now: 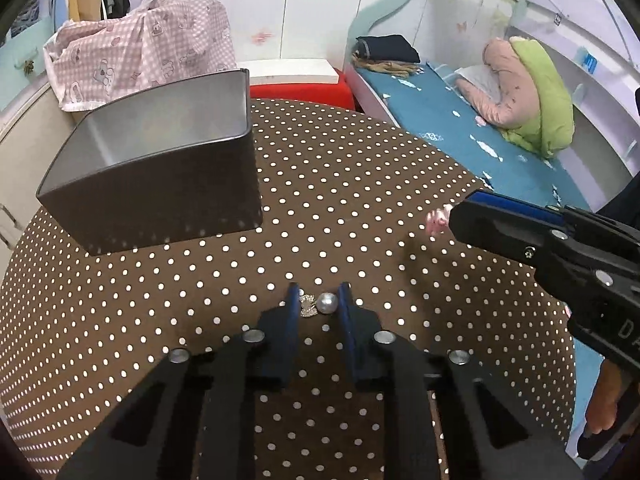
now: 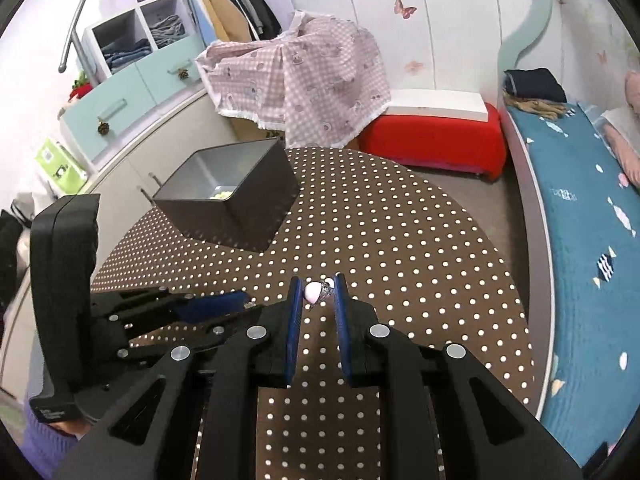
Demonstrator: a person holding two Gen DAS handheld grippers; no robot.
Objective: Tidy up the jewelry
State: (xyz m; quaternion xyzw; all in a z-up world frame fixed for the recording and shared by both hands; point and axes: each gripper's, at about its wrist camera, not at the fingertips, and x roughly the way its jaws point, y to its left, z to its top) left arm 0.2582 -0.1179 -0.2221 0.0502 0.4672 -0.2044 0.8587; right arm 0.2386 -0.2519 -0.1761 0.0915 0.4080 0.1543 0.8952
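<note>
A pearl earring with a rhinestone clasp [image 1: 320, 304] sits between the blue pads of my left gripper [image 1: 319, 304], which is closed on it just above the polka-dot table [image 1: 360, 208]. My right gripper [image 2: 317, 294] is closed on a pink heart ring [image 2: 316, 292]; in the left wrist view the right gripper [image 1: 454, 220] comes in from the right with the pink piece [image 1: 438, 220] at its tip. A dark metal tin [image 1: 160, 160] stands open at the table's far left; in the right wrist view the tin [image 2: 228, 196] holds a yellowish item [image 2: 222, 193].
A pink checked cloth [image 2: 304, 76] covers something behind the table. A red bench [image 2: 436, 136] with a white board stands beyond it. A bed with a teal sheet [image 1: 480, 136] runs along the right. Cabinets and shelves [image 2: 132, 60] stand at the left.
</note>
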